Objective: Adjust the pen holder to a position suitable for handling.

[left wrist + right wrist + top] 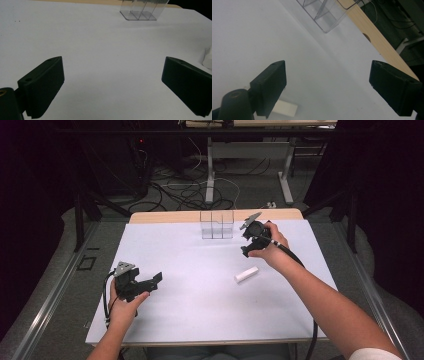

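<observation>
my high view sits above near edge of table point(150, 320), looks forward and down; floor cables in upper frame, whole white top in middle. my left gripper view rides low, close over white surface, faces toward clear divided box point(140, 11) at top right of frame. my right gripper view tilts, close, same clear divided box point(324, 15) at top centre, wooden table edge point(377, 37) running down right. all three views share box; white block point(246, 274) sits lower left in right gripper view point(284, 109).
</observation>
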The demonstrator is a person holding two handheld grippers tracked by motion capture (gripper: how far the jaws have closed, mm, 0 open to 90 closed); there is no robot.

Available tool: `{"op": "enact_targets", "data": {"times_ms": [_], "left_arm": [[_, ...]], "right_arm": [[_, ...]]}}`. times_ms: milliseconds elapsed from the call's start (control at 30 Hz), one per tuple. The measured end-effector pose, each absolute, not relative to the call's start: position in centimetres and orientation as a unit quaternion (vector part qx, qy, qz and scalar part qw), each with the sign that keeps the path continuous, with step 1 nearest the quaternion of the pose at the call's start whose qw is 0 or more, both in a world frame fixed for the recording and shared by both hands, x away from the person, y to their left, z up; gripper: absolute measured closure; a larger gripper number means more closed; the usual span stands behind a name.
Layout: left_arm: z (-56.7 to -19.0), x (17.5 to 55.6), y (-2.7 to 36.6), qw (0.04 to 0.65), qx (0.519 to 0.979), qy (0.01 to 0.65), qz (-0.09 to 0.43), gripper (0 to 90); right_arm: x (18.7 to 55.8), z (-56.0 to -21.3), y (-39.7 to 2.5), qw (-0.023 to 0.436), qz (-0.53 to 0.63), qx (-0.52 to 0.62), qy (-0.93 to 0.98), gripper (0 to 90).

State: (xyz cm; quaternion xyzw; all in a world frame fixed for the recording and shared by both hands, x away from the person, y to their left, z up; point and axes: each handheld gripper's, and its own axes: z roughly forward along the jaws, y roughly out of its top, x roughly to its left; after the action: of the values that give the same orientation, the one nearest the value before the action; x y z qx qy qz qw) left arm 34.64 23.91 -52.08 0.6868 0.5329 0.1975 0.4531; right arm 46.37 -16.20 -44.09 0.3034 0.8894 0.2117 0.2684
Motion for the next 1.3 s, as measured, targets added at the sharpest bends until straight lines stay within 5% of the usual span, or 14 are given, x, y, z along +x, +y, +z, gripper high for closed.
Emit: {"op": "enact_targets", "data": {"times_ms": [700, 1300], "left_arm": [[-52.3, 34.9, 23.9, 0.448, 0.693, 0.532, 0.189, 4.3], [-52.5, 35.3, 24.1, 0.445, 0.693, 0.536, 0.185, 4.3]], "right_arm": [[52.0, -43.5, -13.5, 0.274, 0.172, 0.171, 0.930, 42.4], [55.1, -45.4, -12.9, 0.285, 0.170, 0.151, 0.931, 41.6]]}}
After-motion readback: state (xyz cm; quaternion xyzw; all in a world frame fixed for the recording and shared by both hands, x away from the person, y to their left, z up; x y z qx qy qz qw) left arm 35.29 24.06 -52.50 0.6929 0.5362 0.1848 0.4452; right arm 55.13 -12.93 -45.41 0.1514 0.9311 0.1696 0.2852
